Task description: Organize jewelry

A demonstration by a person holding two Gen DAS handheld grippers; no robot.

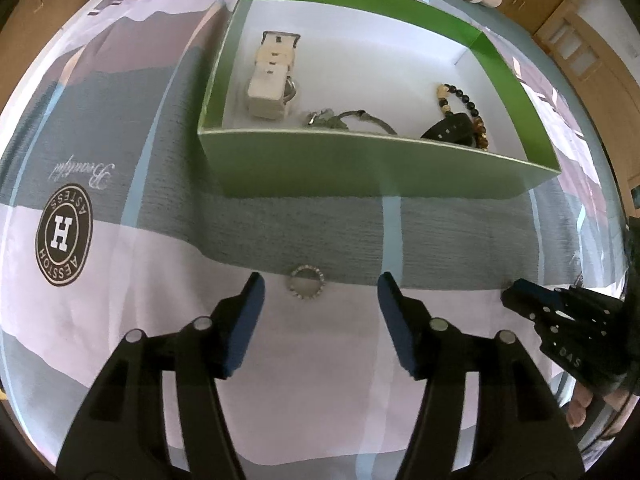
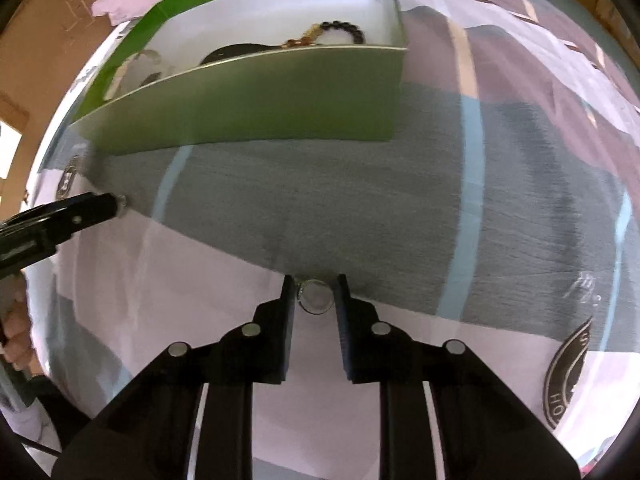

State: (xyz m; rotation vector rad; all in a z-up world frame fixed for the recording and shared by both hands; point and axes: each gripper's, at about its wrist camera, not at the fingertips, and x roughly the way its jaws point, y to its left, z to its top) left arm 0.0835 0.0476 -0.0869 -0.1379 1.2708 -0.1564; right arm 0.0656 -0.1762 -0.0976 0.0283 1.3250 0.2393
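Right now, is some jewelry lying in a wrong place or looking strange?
Yes. Two rings are on the bedsheet, outside the green box that holds the other jewelry. A studded ring lies flat before the open left gripper. A smooth ring sits between the right gripper fingers. Nothing looks damaged.

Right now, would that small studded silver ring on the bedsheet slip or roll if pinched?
The small studded silver ring is probably stiff and light: a thin metal hoop. Lying flat on the bedsheet, it shouldn't roll, though its hard rim may slip.
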